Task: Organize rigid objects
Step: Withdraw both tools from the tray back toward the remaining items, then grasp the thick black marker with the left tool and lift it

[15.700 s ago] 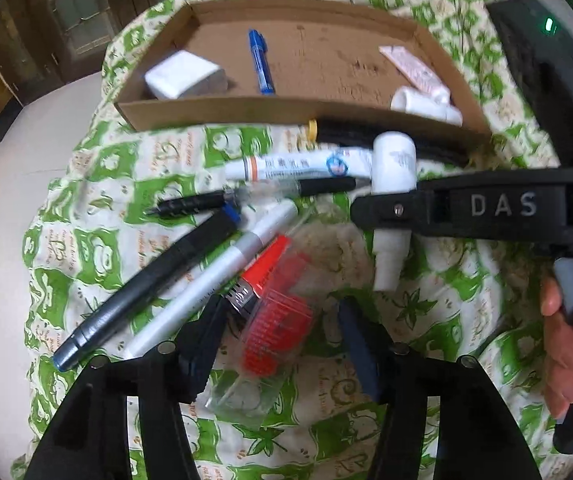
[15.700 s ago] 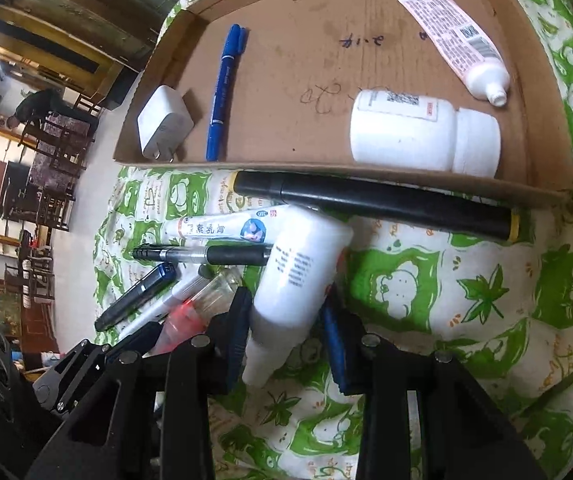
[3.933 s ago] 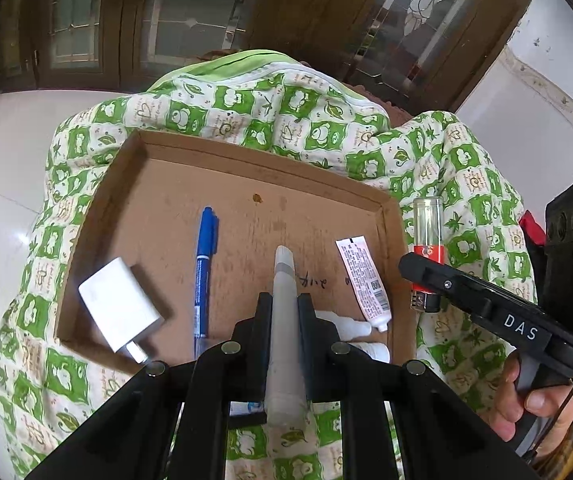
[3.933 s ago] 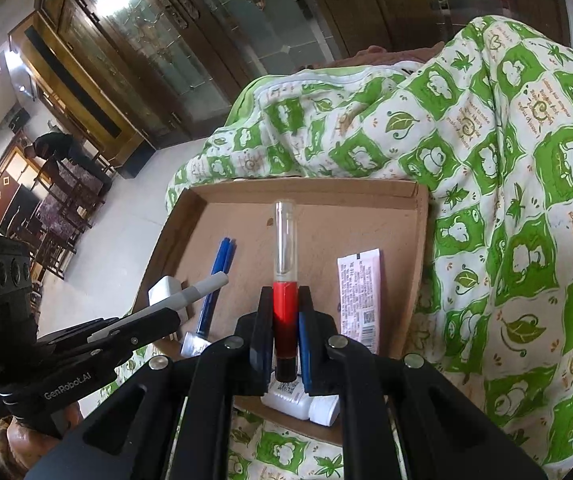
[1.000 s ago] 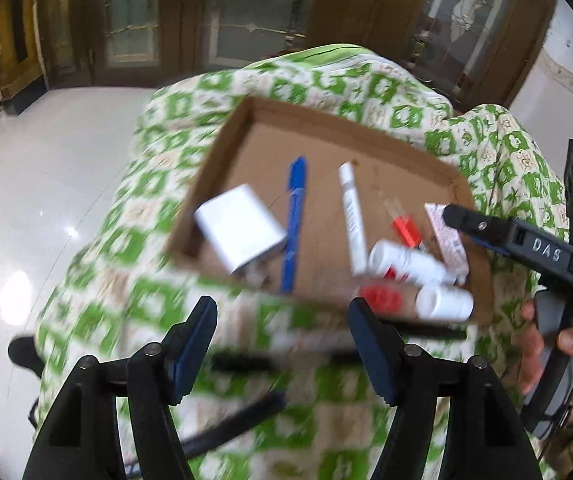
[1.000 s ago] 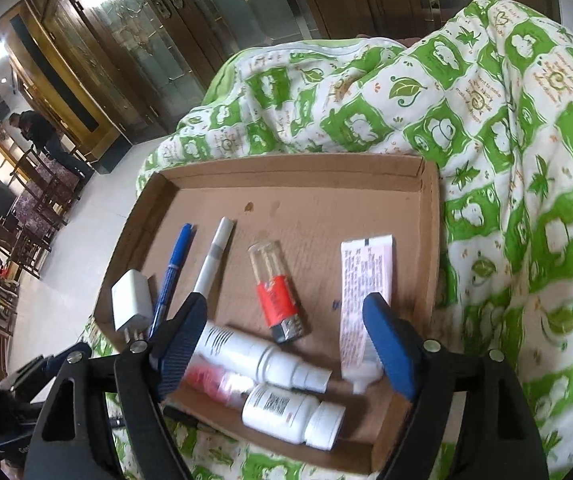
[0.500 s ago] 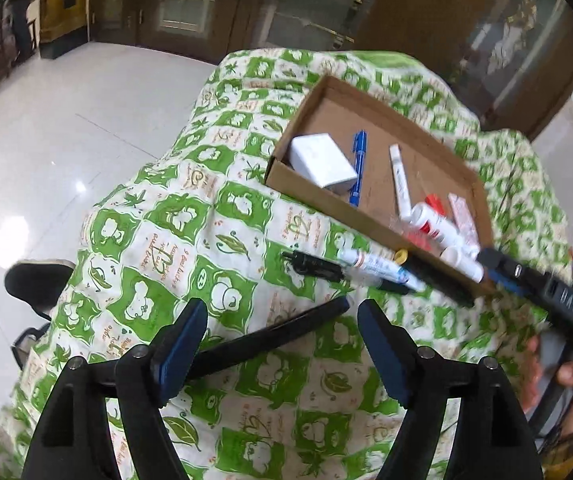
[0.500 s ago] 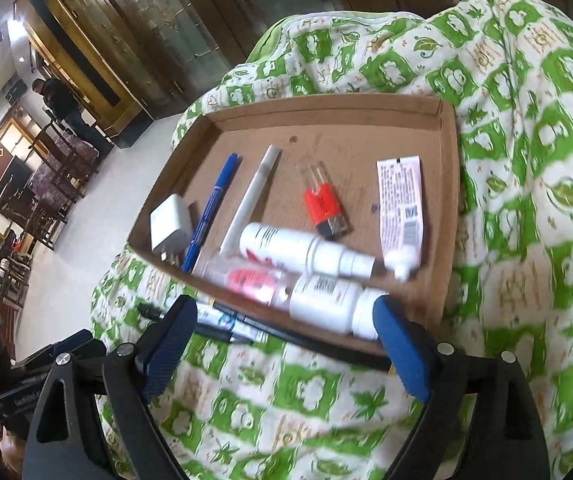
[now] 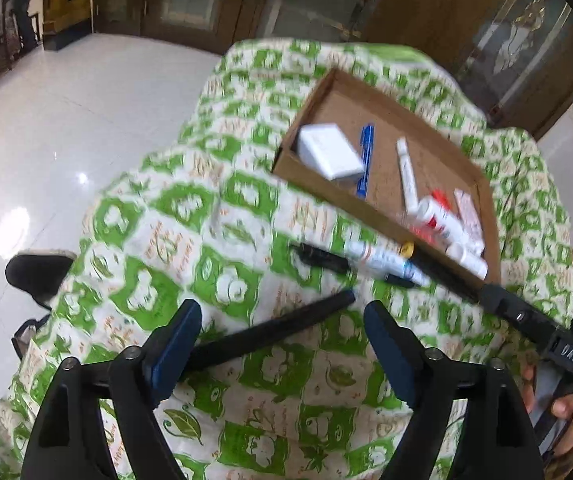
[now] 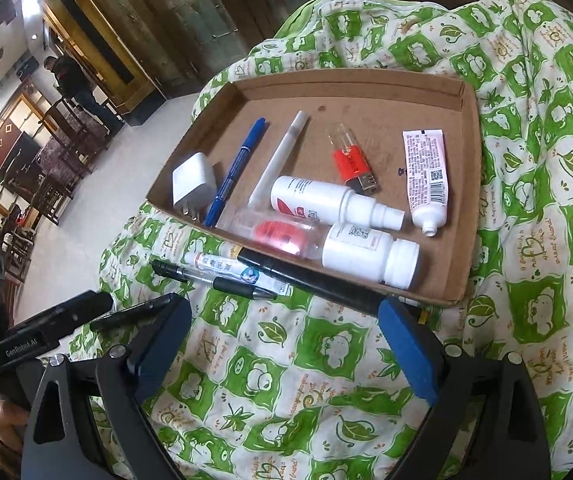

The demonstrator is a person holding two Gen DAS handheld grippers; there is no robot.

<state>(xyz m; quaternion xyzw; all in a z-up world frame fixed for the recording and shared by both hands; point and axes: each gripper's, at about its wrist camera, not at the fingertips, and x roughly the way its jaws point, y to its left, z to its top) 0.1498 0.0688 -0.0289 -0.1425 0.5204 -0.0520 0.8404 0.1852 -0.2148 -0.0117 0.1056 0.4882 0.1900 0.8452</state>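
Observation:
The cardboard tray [image 10: 468,200] holds a white charger [image 10: 192,182], blue pen [image 10: 235,174], white marker [image 10: 278,160], red lighter [image 10: 351,164], spray bottle [image 10: 326,198], pill bottle [image 10: 366,254], pink tube [image 10: 425,176] and a clear case [image 10: 274,236]. On the cloth in front of it lie a white tube [image 10: 230,267], a clear-black pen [image 10: 214,278] and a long black marker [image 10: 310,280]. My right gripper [image 10: 284,332] hovers near them, jaws opening, nothing between them. My left gripper [image 9: 282,344] is opening over a thick black marker [image 9: 270,330], pads clear of it.
A green-and-white patterned cloth [image 9: 158,280] covers the surface. Glossy white floor [image 9: 66,120] drops away on the left, with wooden doors behind. The other gripper and a hand [image 9: 566,412] stand at the right edge of the left wrist view. A person [image 10: 70,76] stands far off.
The white marker and the red lighter, held earlier, now lie in the tray. Both grippers have drawn back from the tray over the near cloth, and their jaws stand wider.

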